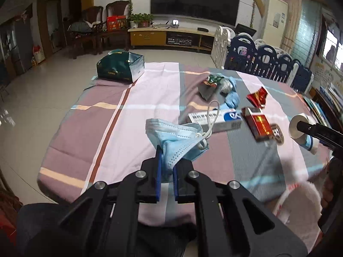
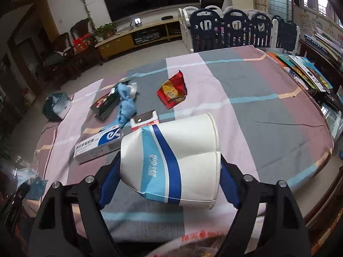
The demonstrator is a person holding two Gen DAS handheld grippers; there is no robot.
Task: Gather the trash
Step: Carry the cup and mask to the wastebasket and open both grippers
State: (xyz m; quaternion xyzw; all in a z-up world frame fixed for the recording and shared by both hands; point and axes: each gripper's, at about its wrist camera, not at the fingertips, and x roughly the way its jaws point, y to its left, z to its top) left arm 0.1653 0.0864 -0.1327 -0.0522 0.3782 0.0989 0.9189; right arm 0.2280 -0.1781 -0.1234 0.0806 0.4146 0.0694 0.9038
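Two loads lifted | left tongs (image 1: 166, 162) clamped on face mask (image 1: 178, 137), hanging over worktop (image 1: 133, 111) | right tongs (image 2: 169, 171) clamped across paper cup (image 2: 171, 160), lying sideways, mouth pointing away | no bin visible

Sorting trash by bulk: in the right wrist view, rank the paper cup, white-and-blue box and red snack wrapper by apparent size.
1. Paper cup, though nearest the camera.
2. White-and-blue box.
3. Red snack wrapper, farthest away, so its rank is unsure.
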